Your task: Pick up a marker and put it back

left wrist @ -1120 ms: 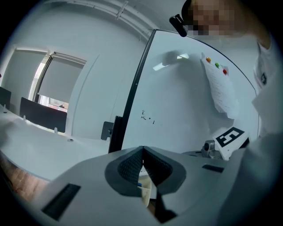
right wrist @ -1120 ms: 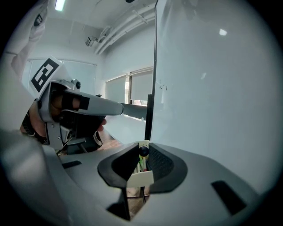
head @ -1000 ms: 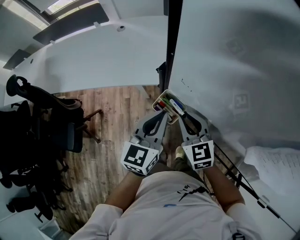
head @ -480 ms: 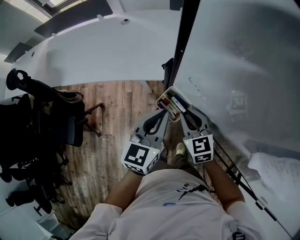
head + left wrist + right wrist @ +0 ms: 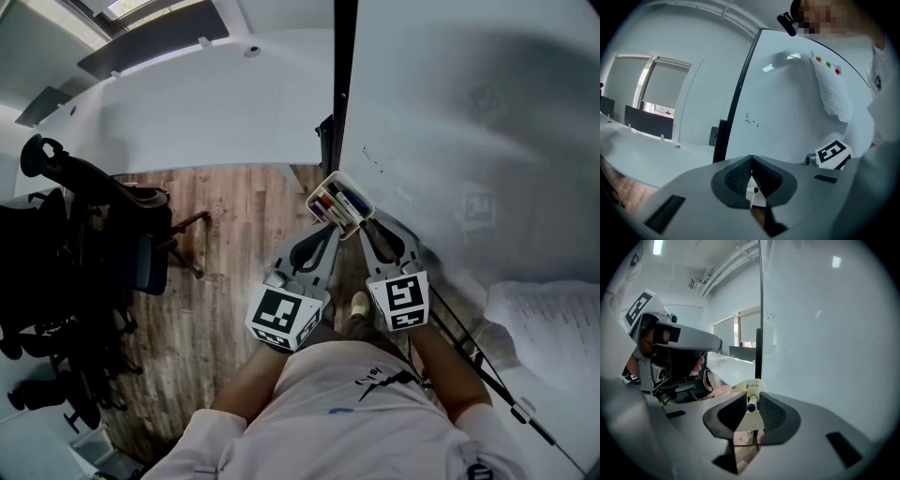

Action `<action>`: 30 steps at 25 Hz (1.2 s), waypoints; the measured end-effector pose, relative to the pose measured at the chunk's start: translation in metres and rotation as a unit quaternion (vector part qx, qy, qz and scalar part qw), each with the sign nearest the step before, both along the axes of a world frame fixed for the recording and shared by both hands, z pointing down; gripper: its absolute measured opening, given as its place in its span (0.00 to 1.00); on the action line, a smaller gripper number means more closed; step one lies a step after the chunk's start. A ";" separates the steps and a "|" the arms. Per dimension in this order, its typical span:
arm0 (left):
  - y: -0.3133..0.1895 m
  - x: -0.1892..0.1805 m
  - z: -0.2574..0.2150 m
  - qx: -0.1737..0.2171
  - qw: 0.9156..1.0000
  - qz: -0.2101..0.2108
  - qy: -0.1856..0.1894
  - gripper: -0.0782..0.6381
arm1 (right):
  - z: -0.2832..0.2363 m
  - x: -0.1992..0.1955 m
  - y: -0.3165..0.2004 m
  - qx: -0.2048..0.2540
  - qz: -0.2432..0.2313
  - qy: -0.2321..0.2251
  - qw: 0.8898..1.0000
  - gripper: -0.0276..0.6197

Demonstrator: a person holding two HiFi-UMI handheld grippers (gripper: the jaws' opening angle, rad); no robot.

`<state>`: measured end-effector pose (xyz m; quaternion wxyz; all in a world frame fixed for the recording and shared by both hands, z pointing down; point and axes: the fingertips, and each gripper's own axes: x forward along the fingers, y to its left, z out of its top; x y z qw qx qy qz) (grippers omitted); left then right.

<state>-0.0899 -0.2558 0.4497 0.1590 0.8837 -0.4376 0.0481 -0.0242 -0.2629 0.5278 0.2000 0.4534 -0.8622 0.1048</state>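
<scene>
Two tongs at the tray (image 5: 354,190) on the whiteboard (image 5: 469,112): my left tongs (image 5: 751,161) pressed together, empty; my right tongs (image 5: 751,404) slightly apart around a marker (image 5: 752,406) end, marker lying in tray.

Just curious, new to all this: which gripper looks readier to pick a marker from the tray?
Probably the right gripper: its jaws are apart with a marker end lined up between them. The left gripper is shut.
</scene>
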 end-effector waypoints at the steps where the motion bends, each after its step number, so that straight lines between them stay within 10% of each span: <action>1: 0.004 0.004 -0.001 0.000 1.000 0.001 -0.001 0.12 | -0.005 0.001 0.003 0.004 -0.002 -0.002 1.000 0.17; 30: 0.056 0.040 -0.114 0.092 0.995 -0.005 0.023 0.12 | -0.192 0.016 0.056 0.128 -0.059 -0.108 0.984 0.07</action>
